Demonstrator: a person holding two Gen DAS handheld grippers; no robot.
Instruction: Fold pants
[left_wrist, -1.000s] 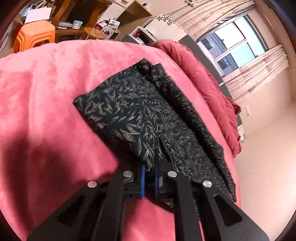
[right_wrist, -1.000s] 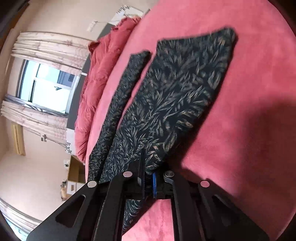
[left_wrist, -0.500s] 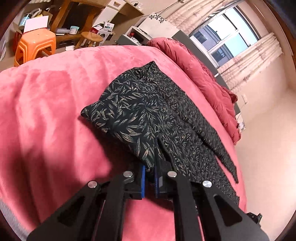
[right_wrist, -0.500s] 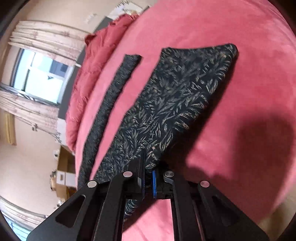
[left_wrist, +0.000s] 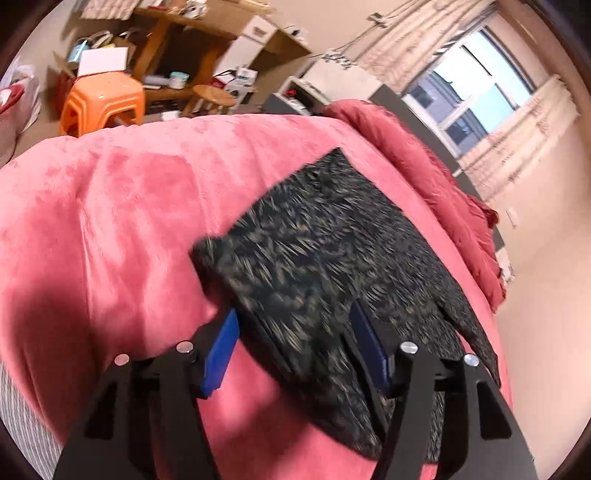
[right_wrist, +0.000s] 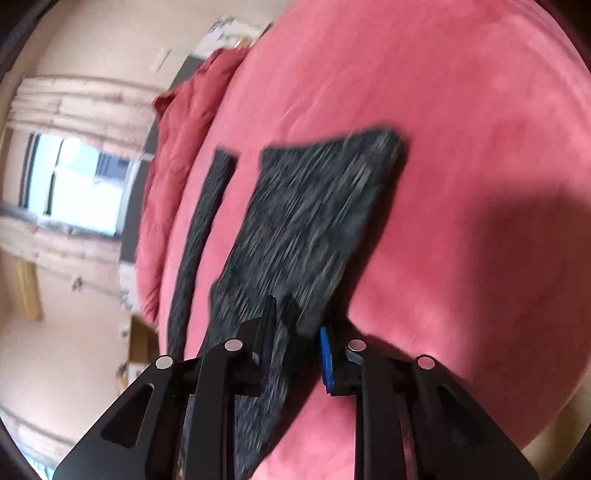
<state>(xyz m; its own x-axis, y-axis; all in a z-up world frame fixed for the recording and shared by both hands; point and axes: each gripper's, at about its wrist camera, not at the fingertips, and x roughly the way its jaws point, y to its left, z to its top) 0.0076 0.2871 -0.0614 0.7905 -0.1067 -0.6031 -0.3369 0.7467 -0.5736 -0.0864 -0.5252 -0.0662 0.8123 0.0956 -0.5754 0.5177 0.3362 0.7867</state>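
The dark leaf-print pants (left_wrist: 332, 266) lie folded on the pink blanket (left_wrist: 110, 221). My left gripper (left_wrist: 295, 343) is open, its blue pads spread wide on either side of the pants' near edge. In the right wrist view the pants (right_wrist: 314, 221) lie as a folded panel with a narrow strip (right_wrist: 199, 240) showing to its left. My right gripper (right_wrist: 295, 343) is open, its jaws apart over the near edge of the pants. Both views are blurred by motion.
A crumpled red duvet (left_wrist: 424, 173) lies along the far side of the bed by the window (left_wrist: 480, 99). An orange stool (left_wrist: 103, 99), a small round wooden stool (left_wrist: 214, 92) and a cluttered wooden desk (left_wrist: 192, 40) stand beyond the bed's end.
Both grippers have opened and let go of the pants, which now lie flat on the blanket. Both cameras are moving, which blurs the views.
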